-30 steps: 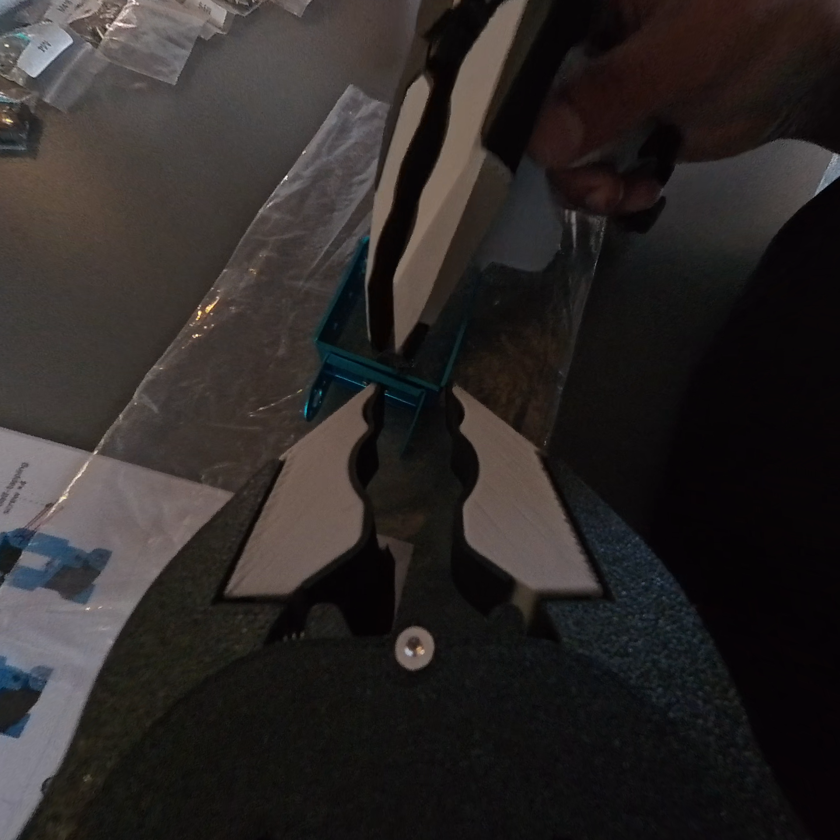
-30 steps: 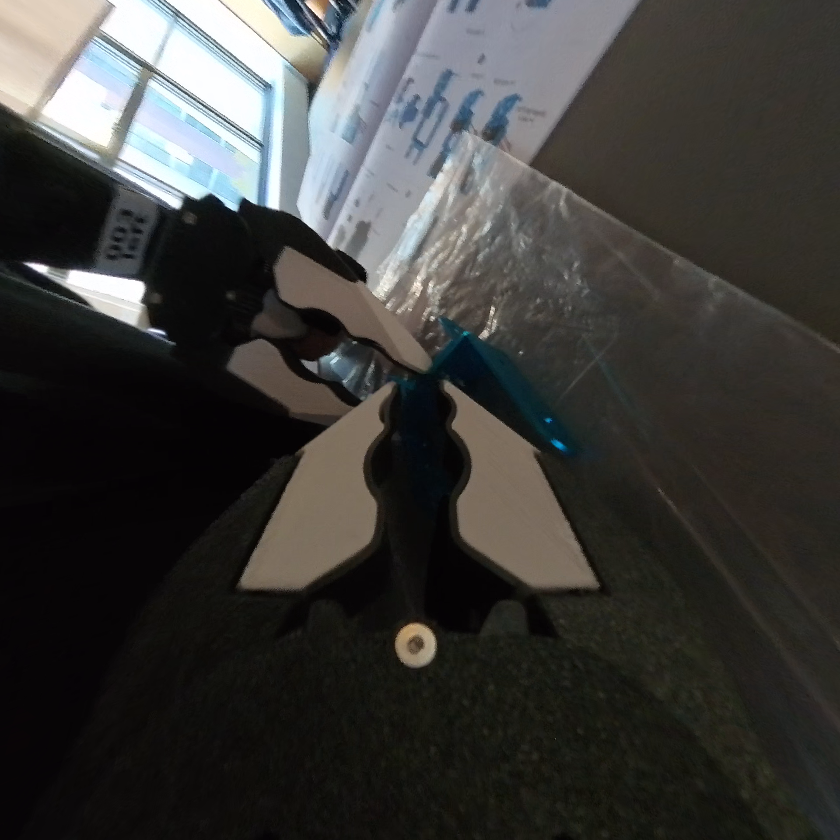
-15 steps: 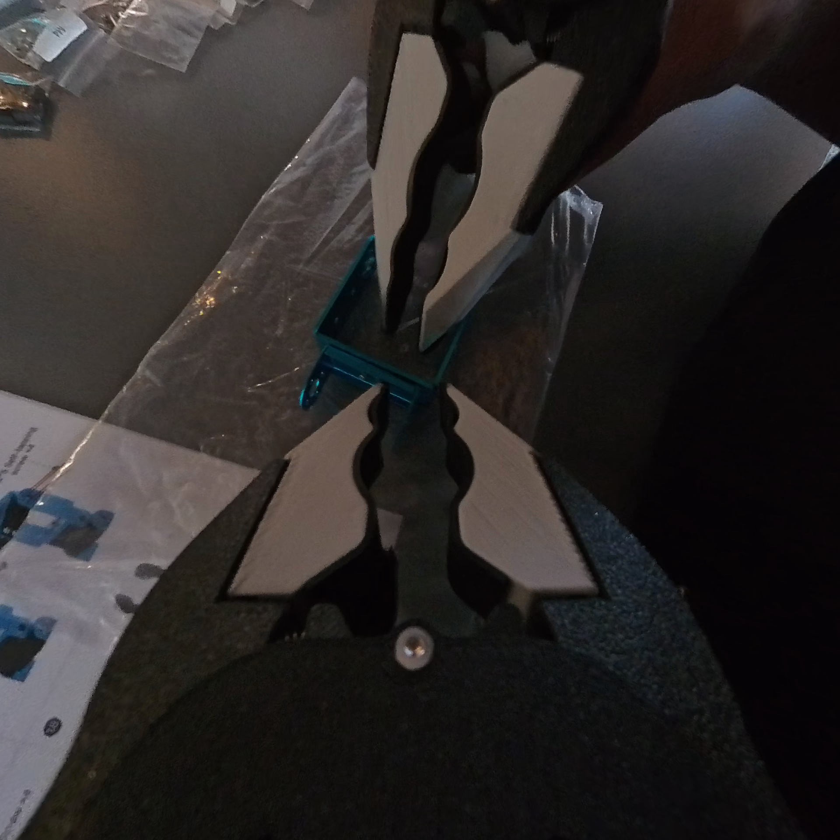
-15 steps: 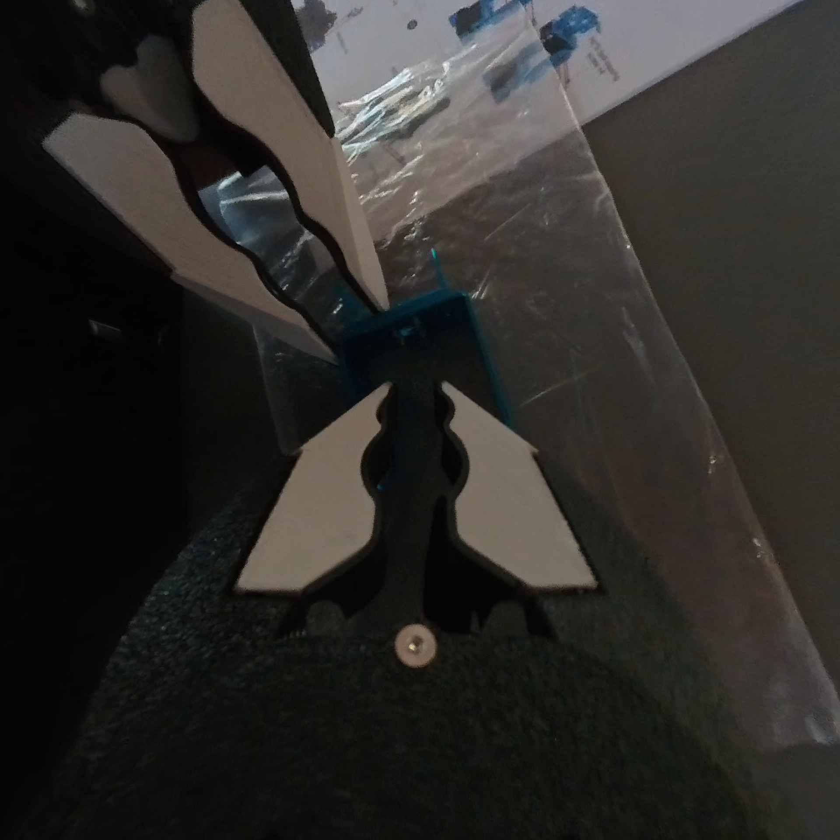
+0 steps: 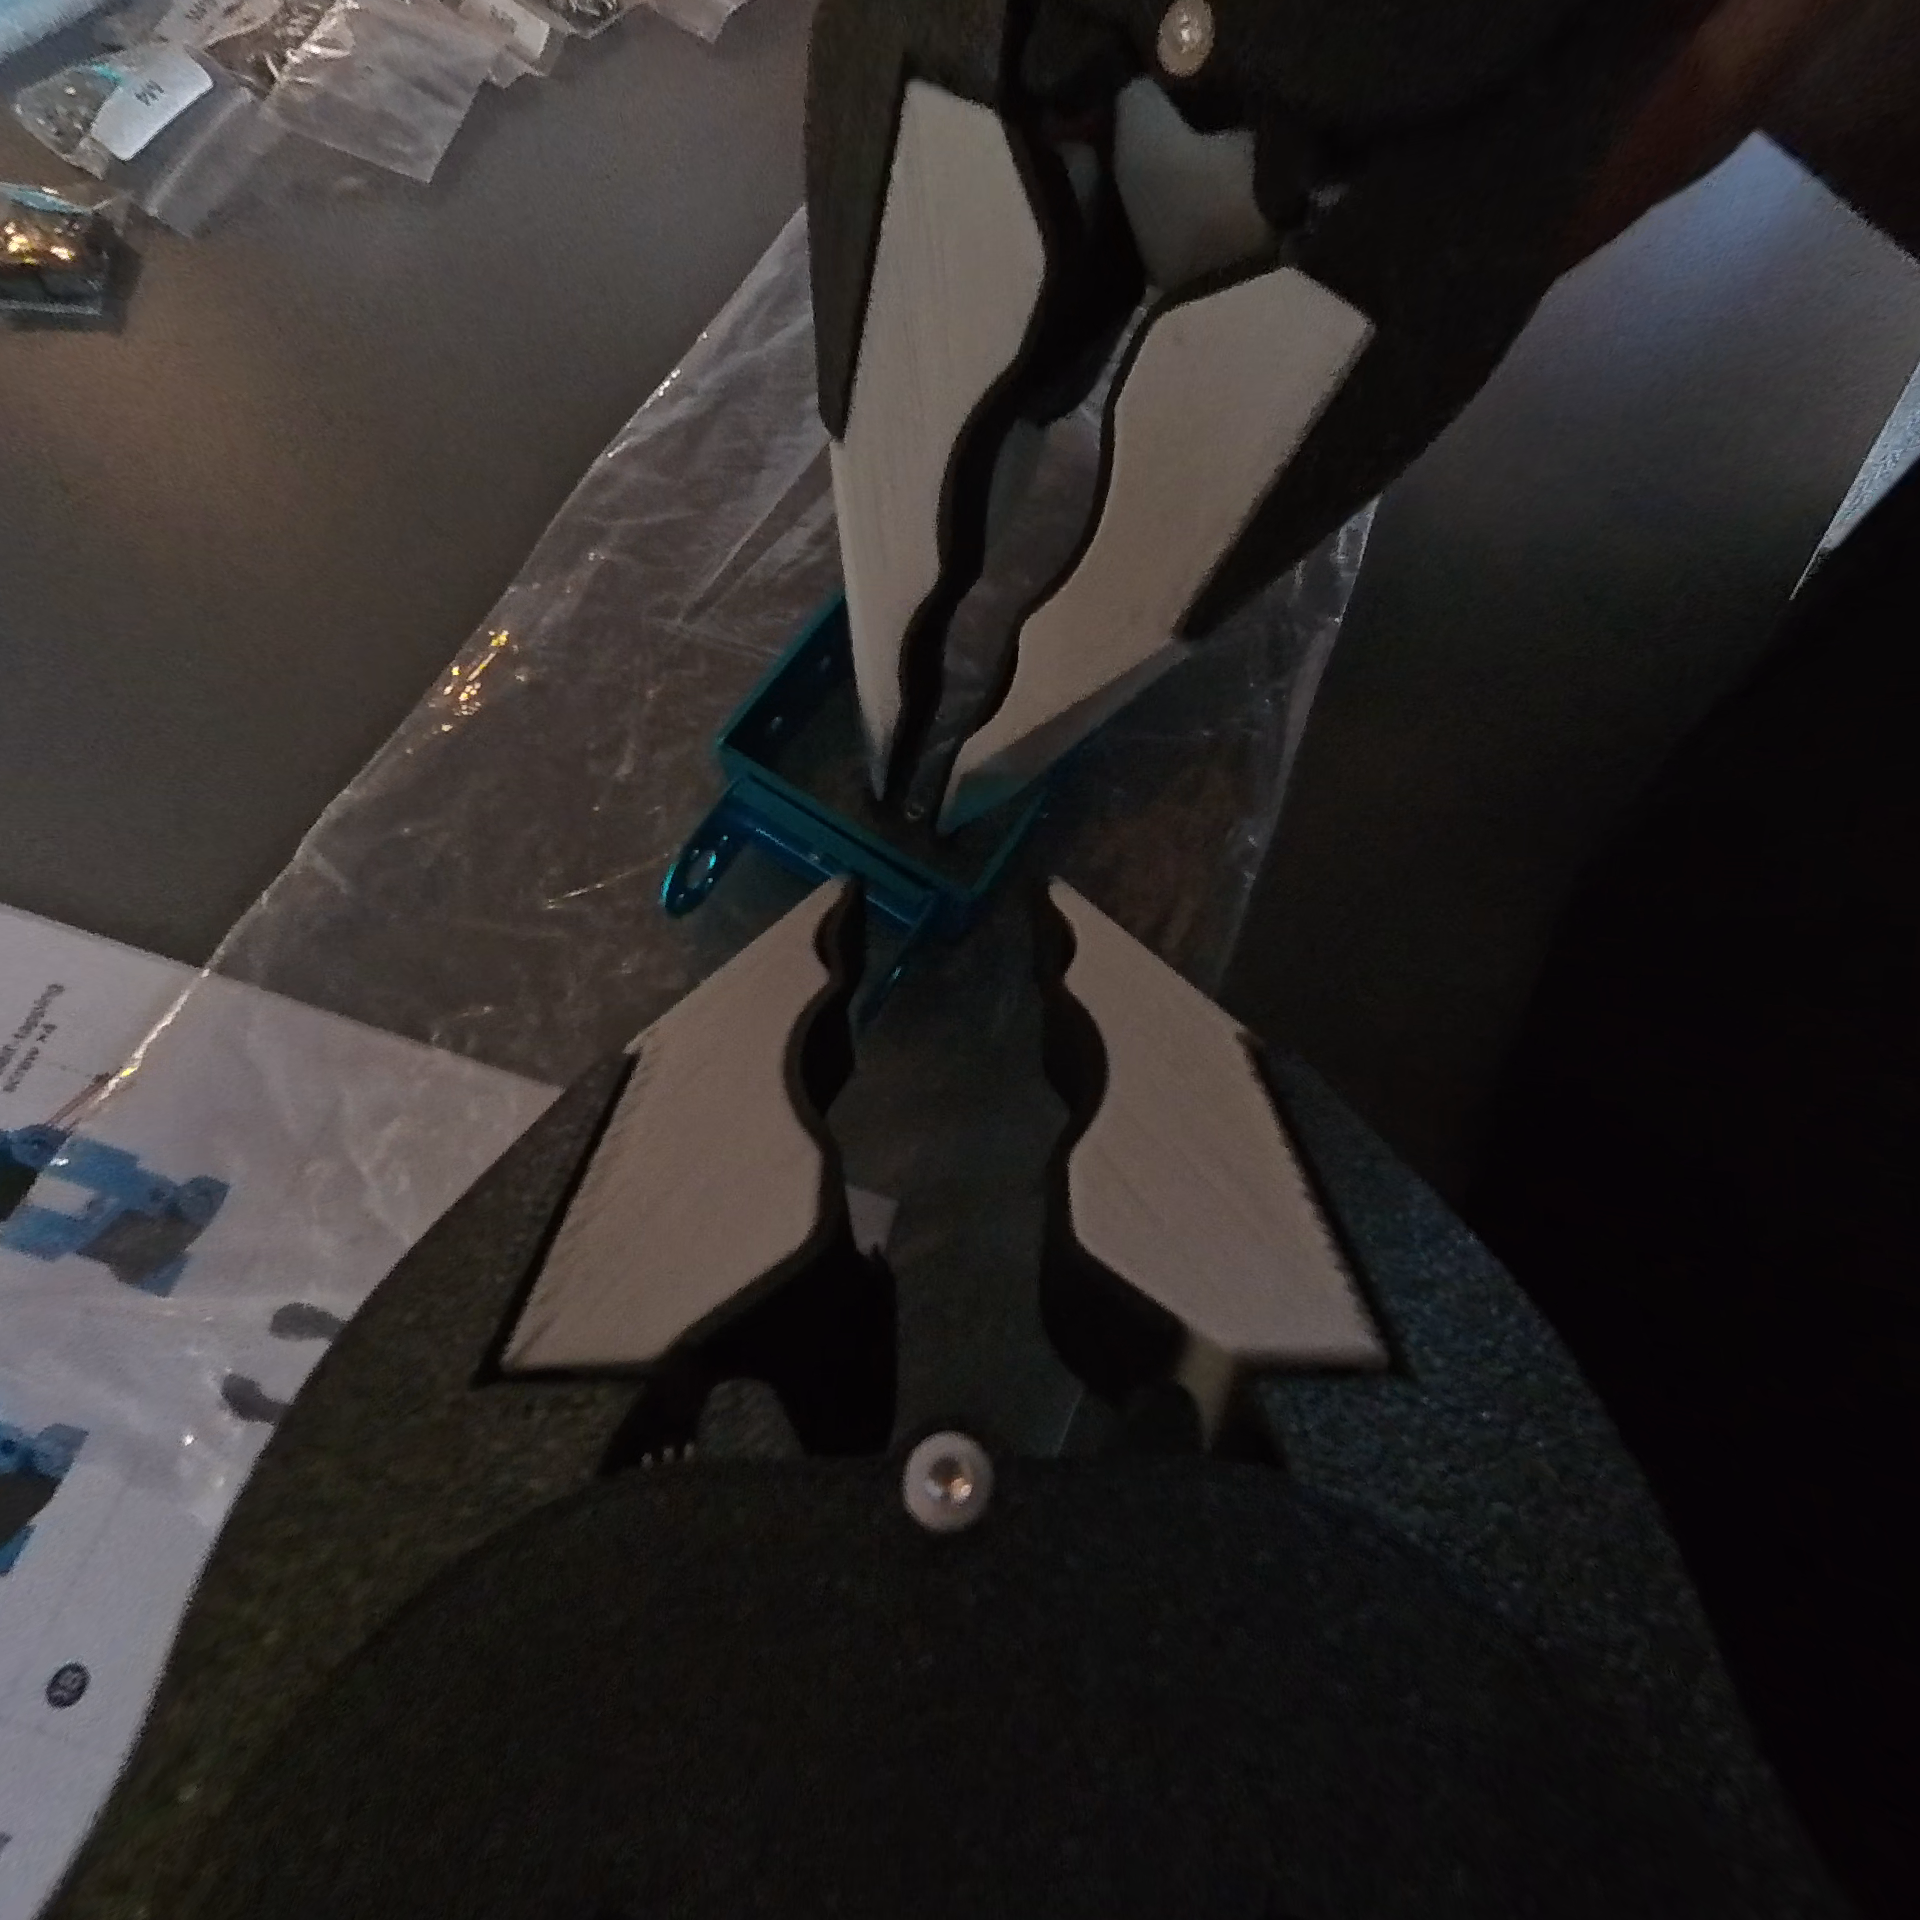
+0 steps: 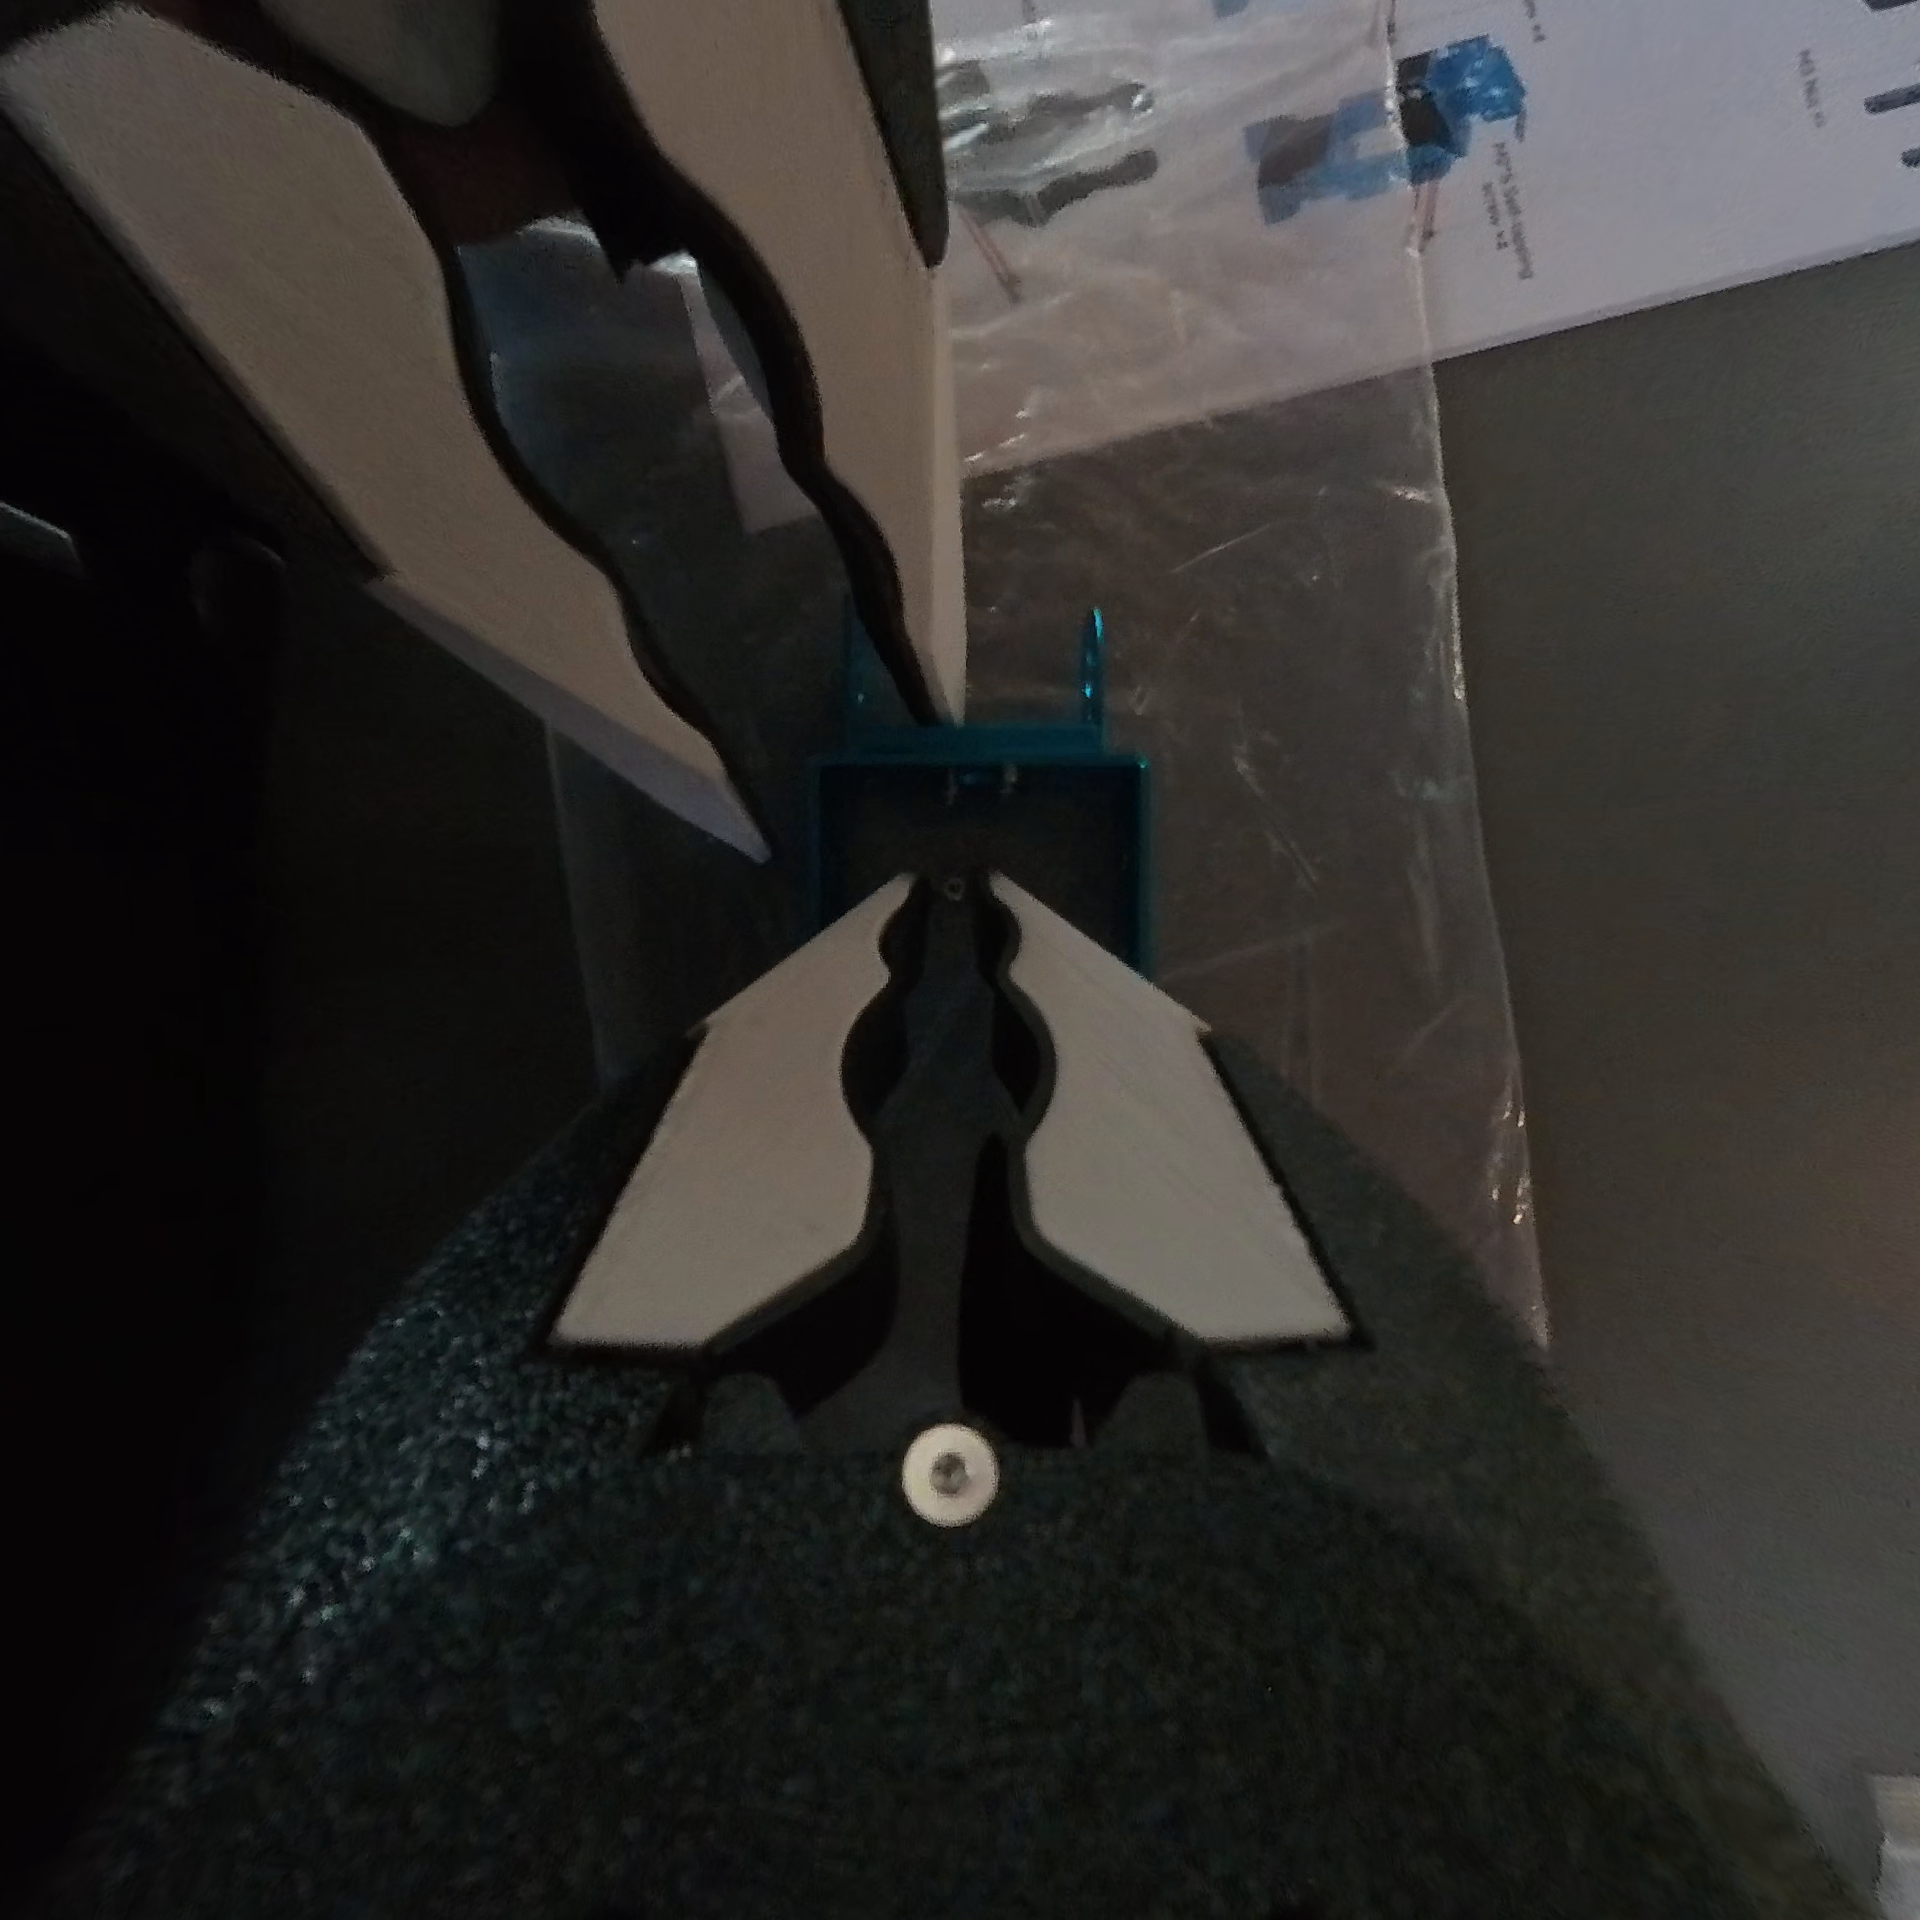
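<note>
Right gripper (image 6: 951,883) has dropped in from 12 o'clock and narrowed, tips inside the blue bracket (image 6: 1138,862), seemingly nipping a tiny fastener (image 6: 954,886); left gripper (image 5: 951,899), moderately open, straddles the bracket's 6 o'clock corner, probably steadying it upon the plastic bag (image 5: 468,779).

We see a dark counter (image 5: 312,499) carrying a clear plastic sheet (image 5: 499,790), crinkled and catching the light; in the right wrist view the same sheet (image 6: 1299,727) runs toward the far edge. One end of it overlaps a white printed page with blue part drawings (image 5: 156,1195), seen again at the top of the right wrist view (image 6: 1558,156). At the counter's far corner we find several small clear bags (image 5: 343,114), one with a white label.
</note>
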`<act>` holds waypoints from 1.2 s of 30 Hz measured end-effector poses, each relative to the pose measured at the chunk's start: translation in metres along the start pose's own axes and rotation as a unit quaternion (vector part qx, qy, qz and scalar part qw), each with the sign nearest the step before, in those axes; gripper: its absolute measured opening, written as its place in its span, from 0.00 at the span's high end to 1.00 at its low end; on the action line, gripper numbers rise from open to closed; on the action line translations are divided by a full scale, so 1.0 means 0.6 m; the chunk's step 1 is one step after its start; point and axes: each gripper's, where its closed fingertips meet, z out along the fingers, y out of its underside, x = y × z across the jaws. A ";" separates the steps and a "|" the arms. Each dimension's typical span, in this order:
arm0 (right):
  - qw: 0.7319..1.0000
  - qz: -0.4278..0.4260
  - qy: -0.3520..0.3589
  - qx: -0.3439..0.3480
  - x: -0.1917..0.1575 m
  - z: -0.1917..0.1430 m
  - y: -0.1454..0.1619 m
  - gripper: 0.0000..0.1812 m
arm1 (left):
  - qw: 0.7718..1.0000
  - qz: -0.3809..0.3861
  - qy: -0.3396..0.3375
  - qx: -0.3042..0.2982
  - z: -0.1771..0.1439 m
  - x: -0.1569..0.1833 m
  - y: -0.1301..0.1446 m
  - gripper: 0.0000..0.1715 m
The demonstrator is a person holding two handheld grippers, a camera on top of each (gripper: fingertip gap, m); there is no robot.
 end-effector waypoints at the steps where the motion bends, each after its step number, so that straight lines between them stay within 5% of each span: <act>1: 1.000 -0.003 -0.002 -0.004 -0.001 0.000 0.000 0.96 | 1.000 0.000 0.000 0.000 0.000 0.000 0.001 0.82; 16: 0.998 0.014 -0.065 -0.001 -0.001 0.002 -0.003 0.99 | 1.000 -0.006 -0.011 0.008 -0.008 -0.003 0.004 0.81; 27: 0.985 0.080 -0.058 0.139 0.002 -0.024 -0.033 0.99 | 1.000 -0.002 0.000 -0.003 0.002 0.001 0.003 0.79; 36: 0.983 0.085 -0.063 0.152 0.001 -0.020 -0.040 0.99 | 1.000 -0.003 -0.002 -0.011 0.006 0.001 0.003 0.79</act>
